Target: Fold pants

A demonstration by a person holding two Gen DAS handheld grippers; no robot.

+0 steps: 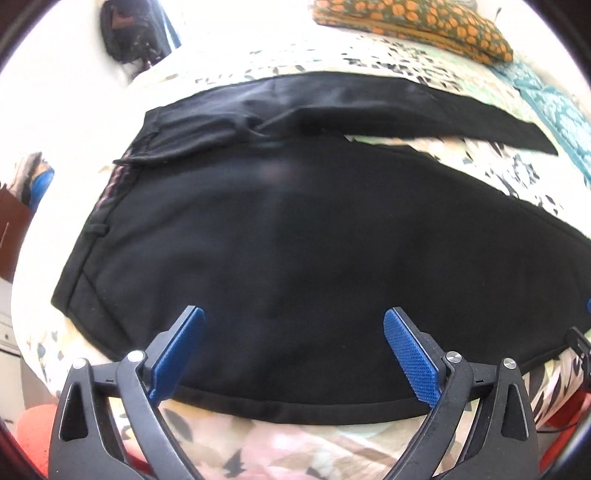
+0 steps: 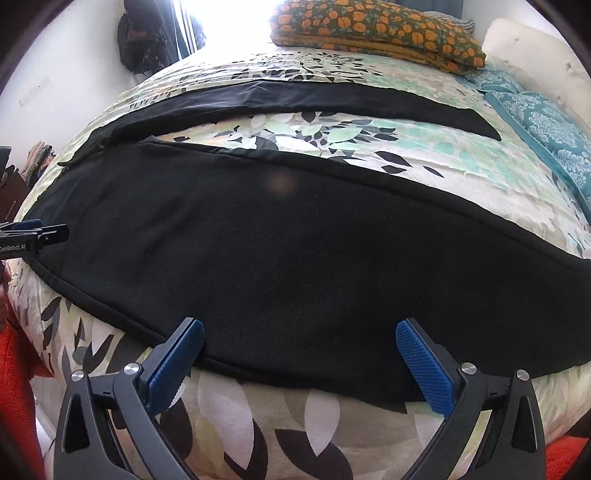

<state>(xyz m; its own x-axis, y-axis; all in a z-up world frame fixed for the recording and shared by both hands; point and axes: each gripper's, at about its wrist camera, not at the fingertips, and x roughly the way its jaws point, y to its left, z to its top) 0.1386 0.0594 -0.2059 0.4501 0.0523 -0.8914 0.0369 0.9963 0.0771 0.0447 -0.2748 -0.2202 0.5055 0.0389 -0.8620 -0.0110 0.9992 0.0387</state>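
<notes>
A pair of black soft-fabric pants point(image 1: 295, 229) lies spread flat on a bedspread with a leaf print in green, black & white point(image 2: 332, 133). Waistband end sits toward the left, w/ both legs running off to the right. Near leg is broad in both views; the far leg point(image 2: 295, 99) angles away from it, leaving a wedge of bedspread between the two.

Left gripper point(image 1: 293, 354), black arms w/ blue textured pads, hovers low over the near hem edge of the pants close to the waist end, pointing forward across the fabric. Its fingers are spread wide, nothing between them; whether the pads touch the cloth can't be told.

Right gripper point(image 2: 300, 363), same build, sits further along the near leg, also at the hem edge, aimed forward. Fingers wide apart too, nothing gripped. In the right wrist view the left gripper's tip shows at the far left edge, over the pants.

A folded blanket w/ orange flowers on dark green point(image 2: 376, 29) lies at the far side of the bed, well apart from the pants. A teal patterned pillow point(image 2: 546, 129) sits to the right.
</notes>
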